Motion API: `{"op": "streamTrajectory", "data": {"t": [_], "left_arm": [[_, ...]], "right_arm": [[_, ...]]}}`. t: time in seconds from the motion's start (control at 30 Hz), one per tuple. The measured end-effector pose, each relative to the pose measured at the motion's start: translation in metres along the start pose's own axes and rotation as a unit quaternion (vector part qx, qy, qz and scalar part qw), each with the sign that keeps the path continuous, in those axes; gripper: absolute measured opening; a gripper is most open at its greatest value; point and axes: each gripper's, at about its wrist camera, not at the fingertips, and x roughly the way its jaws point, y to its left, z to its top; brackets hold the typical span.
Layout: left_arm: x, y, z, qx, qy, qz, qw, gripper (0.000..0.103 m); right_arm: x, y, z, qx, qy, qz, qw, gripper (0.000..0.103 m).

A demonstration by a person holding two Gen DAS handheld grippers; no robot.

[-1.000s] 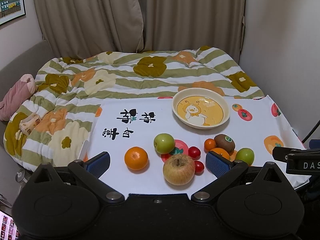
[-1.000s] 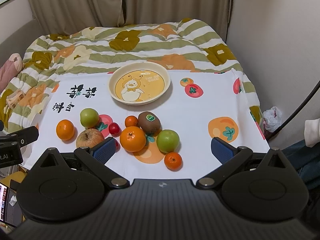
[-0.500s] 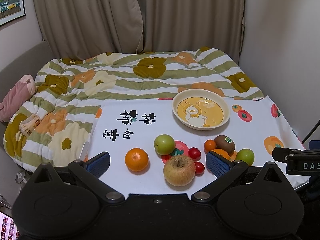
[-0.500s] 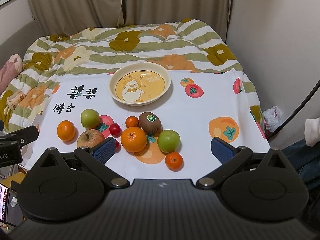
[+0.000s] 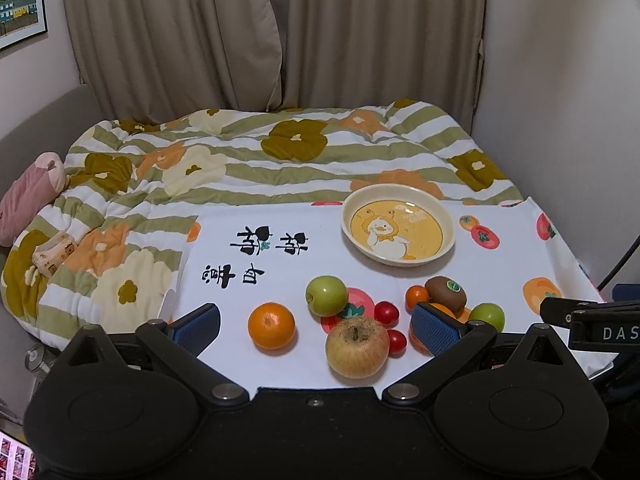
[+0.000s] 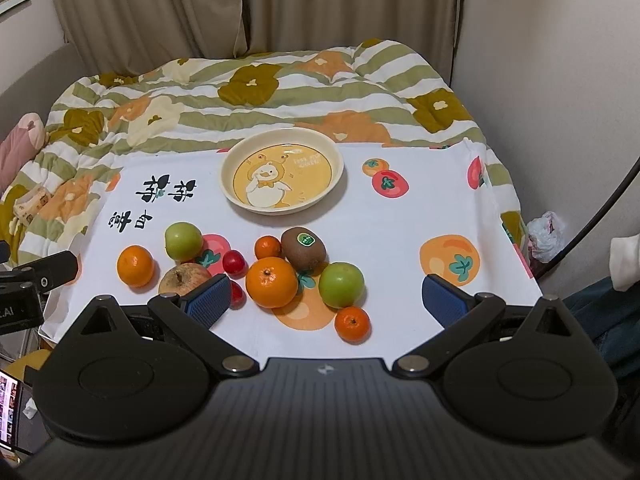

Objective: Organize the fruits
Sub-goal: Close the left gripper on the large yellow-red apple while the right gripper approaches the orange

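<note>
A cream plate (image 5: 398, 225) (image 6: 282, 176) with a duck picture sits empty at the back of the white cloth (image 5: 288, 364). In front of it lie a russet apple (image 5: 357, 347), an orange (image 5: 271, 325), a green apple (image 5: 326, 295), two cherry tomatoes (image 5: 386, 313), a kiwi (image 6: 303, 248), a big orange (image 6: 271, 282), another green apple (image 6: 341, 284) and two small mandarins (image 6: 352, 323). My left gripper (image 5: 316, 322) hovers open above the near fruit. My right gripper (image 6: 327, 298) also stands open, holding nothing.
The cloth lies on a bed with a striped flowered quilt (image 5: 240, 160). A pink plush (image 5: 28, 188) rests at the left. Curtains (image 5: 280, 32) and a wall close the back and right. A plastic bag (image 6: 546, 236) lies beside the bed.
Both views have shifted very slightly; the fruit and plate stay where they were and both grippers remain open.
</note>
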Motion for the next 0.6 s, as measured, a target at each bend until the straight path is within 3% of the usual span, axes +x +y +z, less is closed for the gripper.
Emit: {"op": "streamTrajectory", "data": {"t": [0.27, 0.6], "left_arm": [[0.02, 0.018, -0.003, 0.017, -0.002, -0.034, 0.9993, 0.103], [0.071, 0.021, -0.041, 0.076, -0.009, -0.079, 0.9939, 0.103]], "right_arm": [[0.011, 0.008, 0.012, 0.025, -0.007, -0.005, 1.0, 0.103], [0.057, 0.016, -0.021, 0.055, -0.032, -0.002, 0.998, 0.103]]}}
